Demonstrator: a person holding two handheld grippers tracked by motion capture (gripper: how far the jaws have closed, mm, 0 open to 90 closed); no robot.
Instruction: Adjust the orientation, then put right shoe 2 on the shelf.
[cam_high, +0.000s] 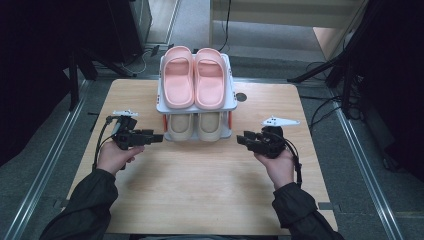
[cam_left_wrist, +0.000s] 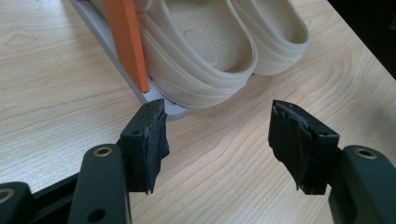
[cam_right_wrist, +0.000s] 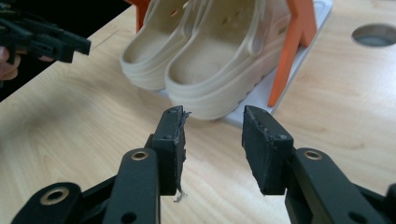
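The right claw (cam_right_wrist: 212, 123), jaws partly apart and empty, points at the heel of the nearer beige rubber clog (cam_right_wrist: 219, 70) on the two-tier rack's lower shelf (cam_right_wrist: 261, 100), mid-frame; the clog runs lengthwise away from it. The left claw (cam_left_wrist: 217, 121) gapes wider, also empty.

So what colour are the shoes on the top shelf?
Pink. The top slippers show best in the high view.

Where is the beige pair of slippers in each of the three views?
High view: beige slippers on the lower shelf, under the pink slippers, centre.
Left gripper view: beige slippers at top centre, beyond the open jaws.
Right gripper view: beige slippers at top centre.
Shared landmark: the rack's orange post.
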